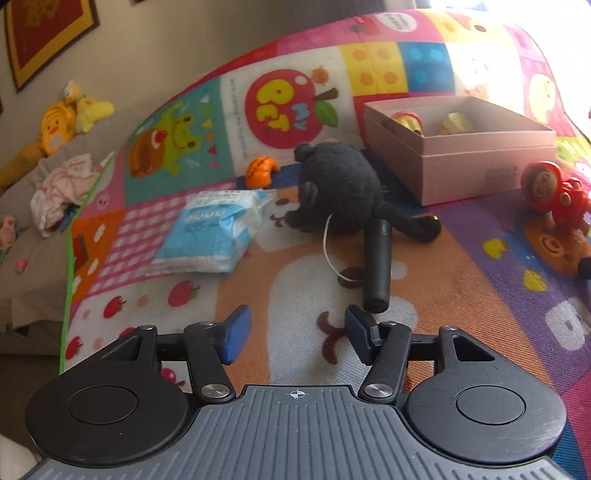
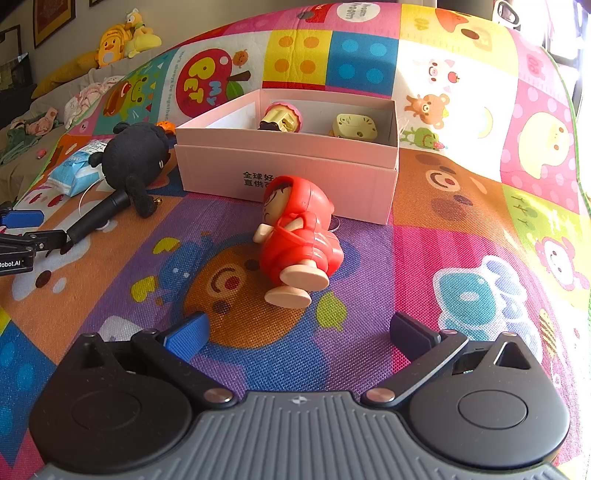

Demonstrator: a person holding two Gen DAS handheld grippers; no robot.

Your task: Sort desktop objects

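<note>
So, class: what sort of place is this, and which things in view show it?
Probably a home living room or playroom: a cartoon play mat covers the surface, plush toys sit on a sofa behind, and framed pictures hang on the wall.

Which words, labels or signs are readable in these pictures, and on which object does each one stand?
"MY PET": on the red apple printed on the play mat.
"全球好", cut off by the red doll: pink box; second line partly hidden.
"Robot.AI": left gripper.
Blue wipes pack: blurred.
Small mat lettering: mostly unreadable.
</note>
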